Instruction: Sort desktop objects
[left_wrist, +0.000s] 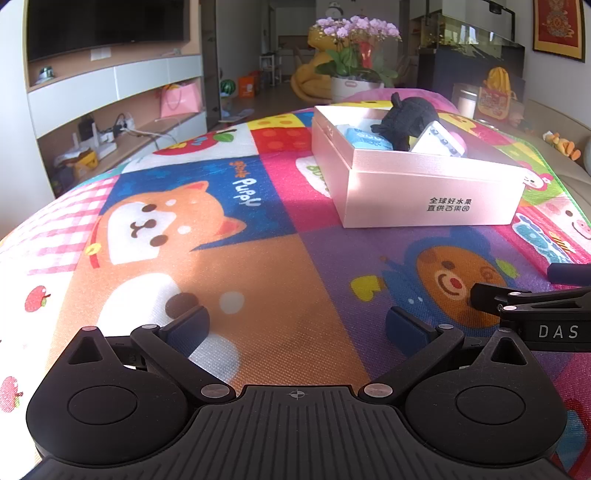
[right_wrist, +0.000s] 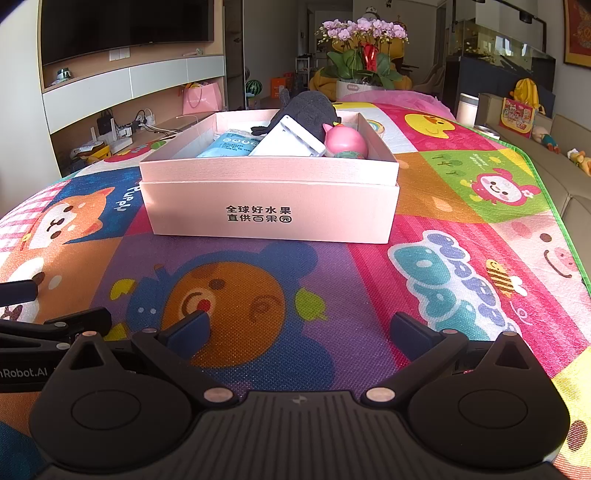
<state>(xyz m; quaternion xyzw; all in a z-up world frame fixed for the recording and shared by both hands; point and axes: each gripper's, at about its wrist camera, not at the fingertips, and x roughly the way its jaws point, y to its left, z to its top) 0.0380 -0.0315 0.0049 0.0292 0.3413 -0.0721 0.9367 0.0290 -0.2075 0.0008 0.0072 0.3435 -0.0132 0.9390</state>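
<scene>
Closest to each camera is the black, ribbed body of a hand-held gripper, with two blue-padded fingers reaching forward over a bright cartoon play mat (right_wrist: 461, 184). The left gripper (left_wrist: 295, 328) has its jaws spread wide with nothing between them, hovering over a patch of the mat printed with an orange puppy. The right gripper (right_wrist: 299, 328) is just beside it, jaws equally wide and empty, over a printed bear face; neither pair of pads appears to touch anything. Straight ahead of the right gripper, and ahead and to the right of the left one, sits a pale pink cardboard box (right_wrist: 269, 210) with black Chinese lettering on its front wall. Inside it lie the sorted things: a dark plush toy (right_wrist: 306, 107) at the back, a blue packet (right_wrist: 232, 146) on the left, a white flat device (right_wrist: 288, 142) leaning in the middle, and a pink round toy (right_wrist: 347, 142) on the right with a small greenish ball touching it. No loose object shows on the mat around the box in either view, so the sorting looks finished or nearly so. To do this step well, both grippers should stay low, open and clear of the box walls, and the mat's edges, hidden from these views, should be checked for anything left. Behind the mat are potted pink orchids (right_wrist: 364, 31) and a wall television (right_wrist: 125, 27).
</scene>
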